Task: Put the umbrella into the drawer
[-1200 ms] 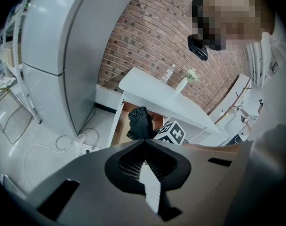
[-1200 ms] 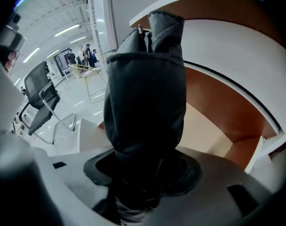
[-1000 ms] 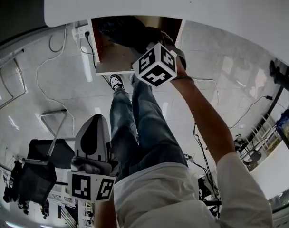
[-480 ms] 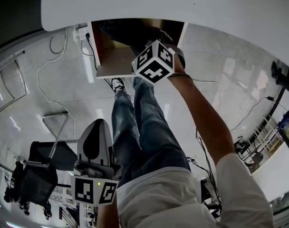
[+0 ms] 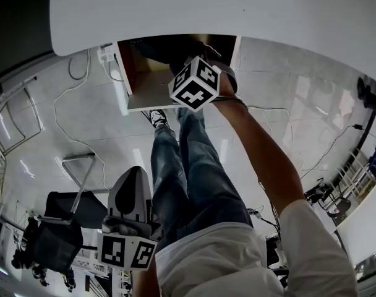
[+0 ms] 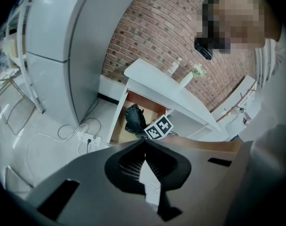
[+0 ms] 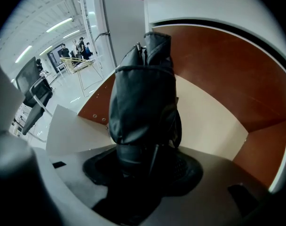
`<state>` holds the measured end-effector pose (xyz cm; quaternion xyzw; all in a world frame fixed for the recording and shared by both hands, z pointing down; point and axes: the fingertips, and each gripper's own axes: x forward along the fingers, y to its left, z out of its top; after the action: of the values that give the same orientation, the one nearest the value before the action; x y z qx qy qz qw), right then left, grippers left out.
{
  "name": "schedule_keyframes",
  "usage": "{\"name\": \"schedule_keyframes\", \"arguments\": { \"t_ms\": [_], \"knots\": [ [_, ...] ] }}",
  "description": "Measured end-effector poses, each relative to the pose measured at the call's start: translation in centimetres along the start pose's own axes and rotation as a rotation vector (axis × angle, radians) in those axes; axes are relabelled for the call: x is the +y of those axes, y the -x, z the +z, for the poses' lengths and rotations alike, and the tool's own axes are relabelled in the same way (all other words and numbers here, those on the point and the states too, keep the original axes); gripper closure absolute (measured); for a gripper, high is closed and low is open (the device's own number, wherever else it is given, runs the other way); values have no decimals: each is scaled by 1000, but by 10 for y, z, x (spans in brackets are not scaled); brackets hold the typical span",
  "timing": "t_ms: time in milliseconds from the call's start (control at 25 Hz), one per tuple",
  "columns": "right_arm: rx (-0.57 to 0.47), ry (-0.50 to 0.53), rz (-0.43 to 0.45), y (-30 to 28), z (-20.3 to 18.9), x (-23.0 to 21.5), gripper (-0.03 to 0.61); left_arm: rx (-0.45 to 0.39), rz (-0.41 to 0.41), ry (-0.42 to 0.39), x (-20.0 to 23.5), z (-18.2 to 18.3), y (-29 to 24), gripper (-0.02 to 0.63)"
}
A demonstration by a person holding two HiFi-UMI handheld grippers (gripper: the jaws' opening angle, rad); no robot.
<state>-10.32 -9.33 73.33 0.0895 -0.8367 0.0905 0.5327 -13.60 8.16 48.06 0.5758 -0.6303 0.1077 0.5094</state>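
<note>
Black umbrella (image 7: 143, 98): folded and sleeved, clamped at its near end. Its body is already inside the drawer opening and points toward the back panel. No view shows whether it touches the drawer floor.
Right gripper (image 7: 144, 160): closed on the umbrella's lower end, reached forward under the desk.
Drawer (image 7: 213, 121): pulled open, with red-brown side walls and a pale floor. The floor beside the umbrella is bare, so there is room to lay it flat.
Step in hand (judgement): placement. Lower the umbrella until its length rests on the pale floor, keeping it parallel to the side walls. Open the jaws only once it is supported, then withdraw straight back so the sleeve does not snag.
Risk (judgement): a tilted release could leave the far end riding up the back panel, or the near end over the front edge, and block closing.
White surface (image 5: 206, 11): desk top directly above the drawer. Keep the marker cube clear of its underside.
Left gripper (image 6: 144, 154): jaws together, nothing between them, held low at the person's side, well apart from the drawer.
</note>
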Motion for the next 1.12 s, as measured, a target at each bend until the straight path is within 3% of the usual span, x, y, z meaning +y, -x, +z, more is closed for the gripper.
{"name": "schedule_keyframes", "arguments": {
  "t_ms": [120,280,1120],
  "knots": [
    [9,7,2,-4,-2,2,328,23,6,-65,-5,-2,-1,597],
    [25,18,2,-13,-7,3,327,25,-18,-22,-7,-4,-4,597],
    [39,86,-12,-36,-5,5,318,36,-53,0,-4,-12,-3,597]
  ]
}}
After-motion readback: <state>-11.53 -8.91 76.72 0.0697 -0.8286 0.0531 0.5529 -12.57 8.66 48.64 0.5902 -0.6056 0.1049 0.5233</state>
